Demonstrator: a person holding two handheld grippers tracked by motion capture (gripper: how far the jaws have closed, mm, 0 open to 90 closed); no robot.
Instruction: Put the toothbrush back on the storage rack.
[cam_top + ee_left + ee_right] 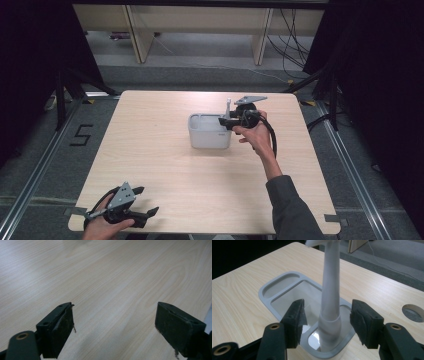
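We see the right claw [327,322] standing apart around the white brush handle [331,290], its pads clear of it on both sides, with the handle upright in the near small compartment of the grey holder [209,136] at mid-bench [165,165]. Our worry is the withdrawal: if a pad catches the handle as we back away, the tall handle could lean, tip out, or drag the light holder along. A claw pulled sideways rather than straight back would likely cause that. The left claw [115,325] rests wide open over bare wood at the near left corner, holding nothing. We count one holder with three compartments, one handle, two claws.
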